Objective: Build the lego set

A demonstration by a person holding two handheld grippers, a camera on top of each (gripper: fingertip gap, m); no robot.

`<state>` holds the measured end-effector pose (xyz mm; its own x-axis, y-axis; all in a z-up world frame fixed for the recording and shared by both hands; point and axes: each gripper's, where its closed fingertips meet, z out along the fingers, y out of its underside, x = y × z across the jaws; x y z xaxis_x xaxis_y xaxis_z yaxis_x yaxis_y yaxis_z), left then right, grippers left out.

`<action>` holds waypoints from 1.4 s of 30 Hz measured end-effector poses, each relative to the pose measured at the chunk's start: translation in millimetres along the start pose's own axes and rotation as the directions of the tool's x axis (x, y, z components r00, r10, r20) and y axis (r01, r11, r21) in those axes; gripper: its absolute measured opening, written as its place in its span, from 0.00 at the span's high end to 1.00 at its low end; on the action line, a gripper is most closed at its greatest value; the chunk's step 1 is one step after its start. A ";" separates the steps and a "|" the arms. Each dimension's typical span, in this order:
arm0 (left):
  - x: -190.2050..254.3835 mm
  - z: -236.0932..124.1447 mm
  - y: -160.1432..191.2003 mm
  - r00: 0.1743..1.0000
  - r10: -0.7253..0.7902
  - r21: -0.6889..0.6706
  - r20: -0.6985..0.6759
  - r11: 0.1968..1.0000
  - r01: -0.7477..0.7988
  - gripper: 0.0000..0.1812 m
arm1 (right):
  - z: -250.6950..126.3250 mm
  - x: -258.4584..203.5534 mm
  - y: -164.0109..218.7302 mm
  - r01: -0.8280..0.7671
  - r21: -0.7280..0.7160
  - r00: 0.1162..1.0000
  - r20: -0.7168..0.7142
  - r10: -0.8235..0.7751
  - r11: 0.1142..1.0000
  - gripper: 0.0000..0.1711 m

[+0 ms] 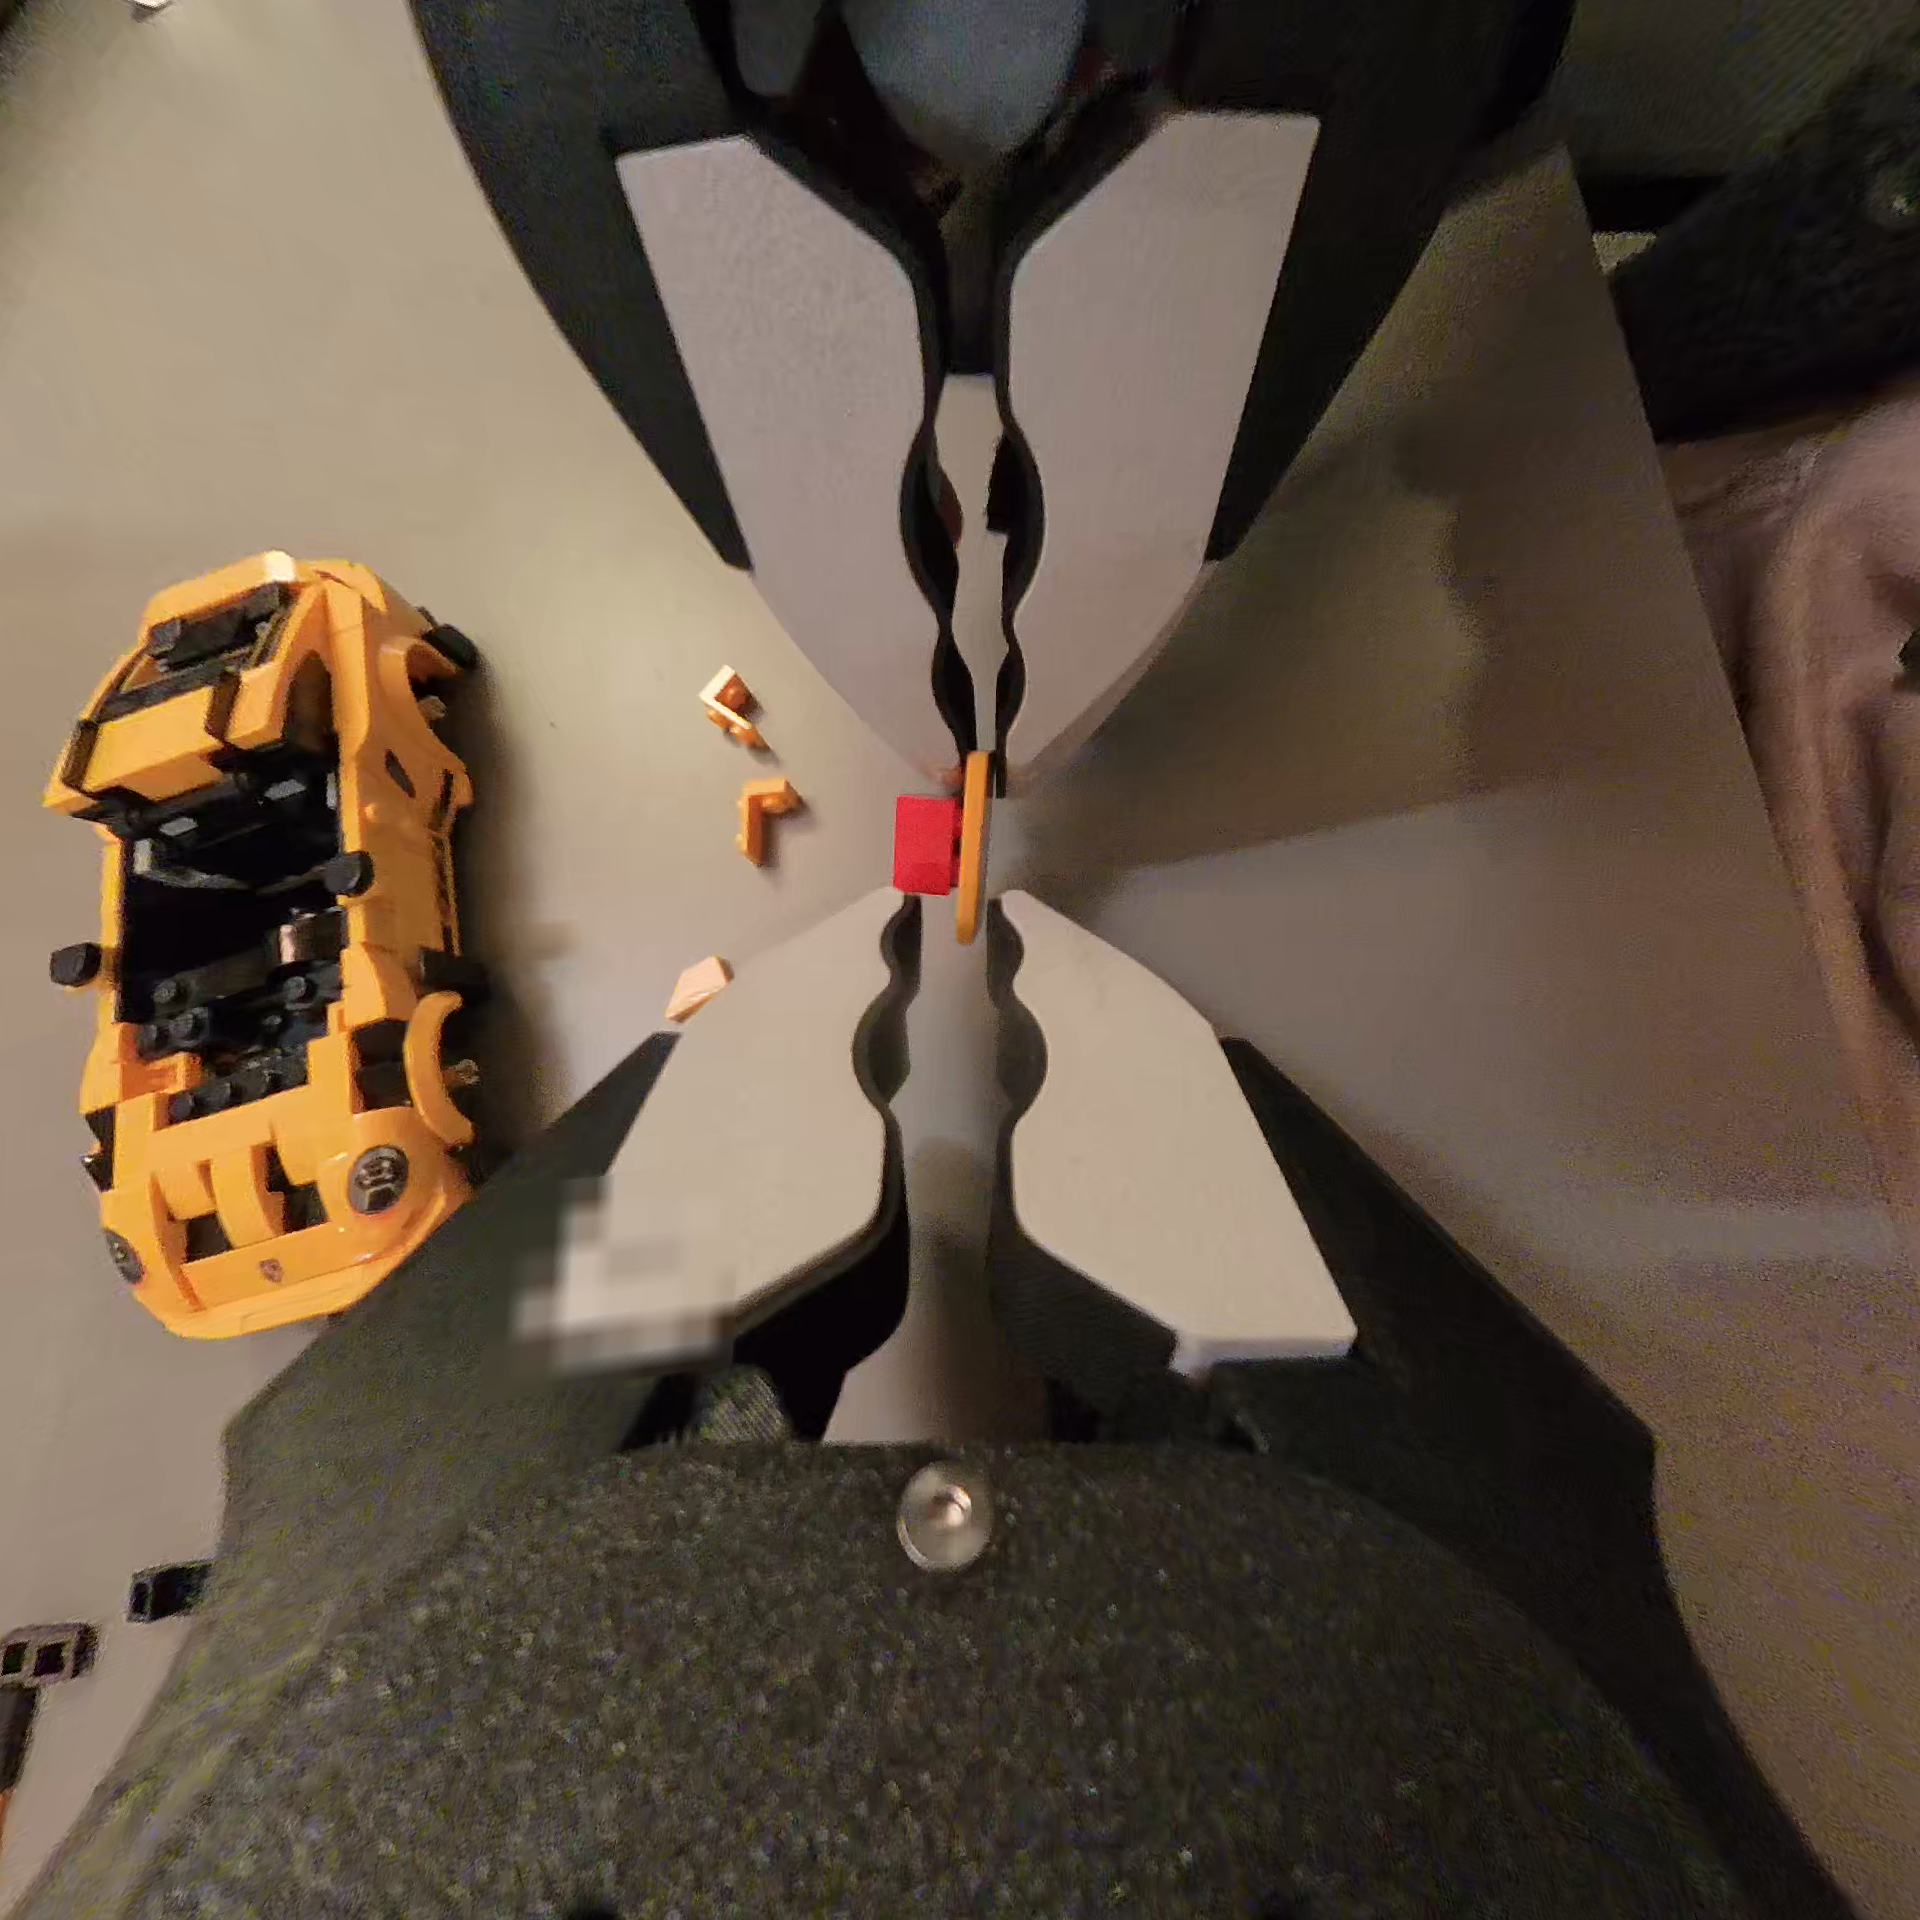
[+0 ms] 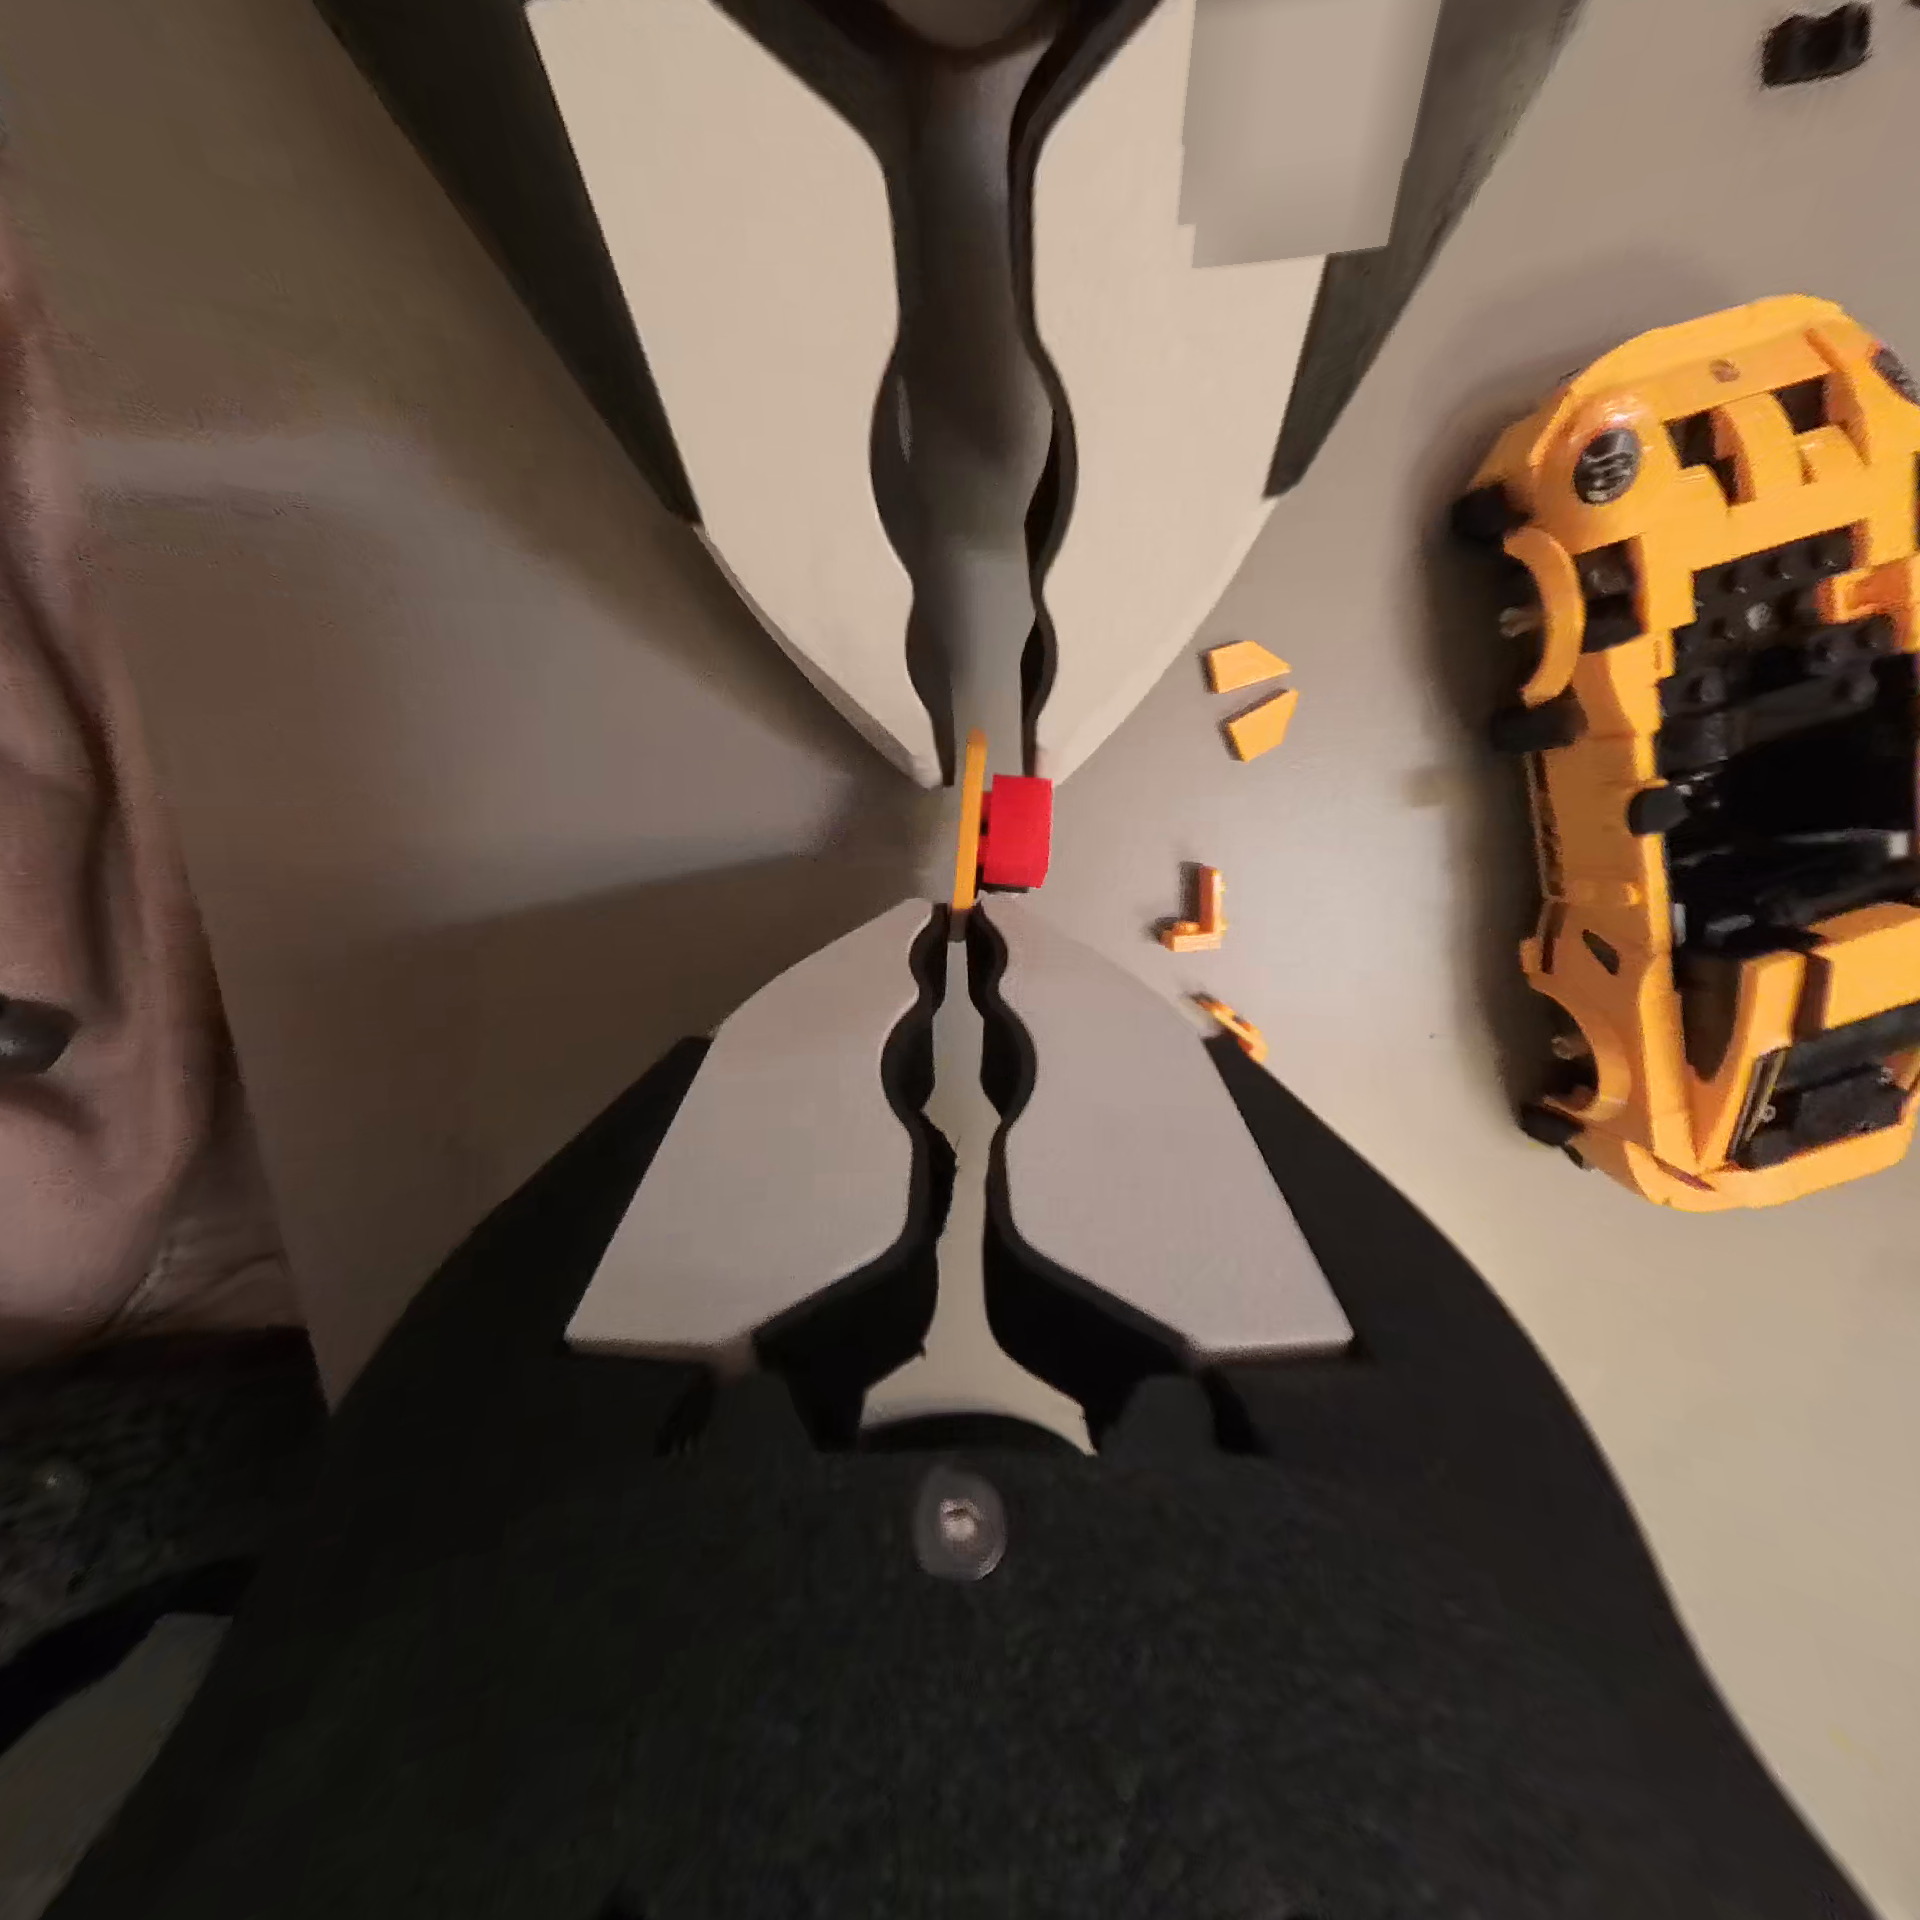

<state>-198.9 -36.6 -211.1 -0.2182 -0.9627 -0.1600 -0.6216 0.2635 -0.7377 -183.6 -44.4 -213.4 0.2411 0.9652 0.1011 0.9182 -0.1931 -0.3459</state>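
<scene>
A thin orange plate (image 1: 971, 847) with a small red brick (image 1: 925, 844) stuck on one face hangs above the table between my two grippers, which point tip to tip. My right gripper (image 2: 958, 920) is shut on one end of the plate (image 2: 971, 831); it shows at the top of the left wrist view (image 1: 971, 753). My left gripper (image 1: 948, 909) has its jaws a narrow gap apart around the plate's other end. The red brick (image 2: 1018, 831) faces the part-built orange and black car (image 1: 270, 935) (image 2: 1714, 790), which lies on the table.
Small loose orange pieces (image 1: 767, 821) (image 2: 1195, 914) and two orange slopes (image 2: 1247, 665) lie between the grippers and the car. A tan slope (image 1: 698, 987) lies near my left finger. Black pieces (image 1: 166, 1590) (image 2: 1813, 47) lie beyond. A hand (image 1: 1818, 727) (image 2: 62, 831) shows at the side. Only a small space, under 4 cm, lies between the two pairs of fingers.
</scene>
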 end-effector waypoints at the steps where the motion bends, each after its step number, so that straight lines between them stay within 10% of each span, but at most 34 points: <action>1: 0.6 1.0 2.3 1.000 0.000 -0.012 -0.003 1.000 0.000 0.95 | 2.0 0.7 0.6 0.011 -0.016 1.000 -0.007 -0.011 1.000 0.98; 34: 1.4 1.4 -0.2 0.999 -0.032 0.005 -0.042 0.999 0.032 0.92 | 1.4 -1.8 -10.7 0.018 0.075 0.998 0.063 -0.023 0.997 0.99; 42: -20.6 -29.6 -33.7 0.993 0.005 0.209 0.117 0.978 -0.029 0.92 | -36.8 16.4 -24.7 -0.014 0.444 0.996 -0.073 0.052 0.896 0.87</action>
<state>-195.8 -23.9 -163.6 -0.1319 -0.9620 -0.2391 -0.4443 0.2730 -0.8533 -190.8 -30.3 -168.8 0.3106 0.9384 0.1511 0.6797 -0.1082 -0.7254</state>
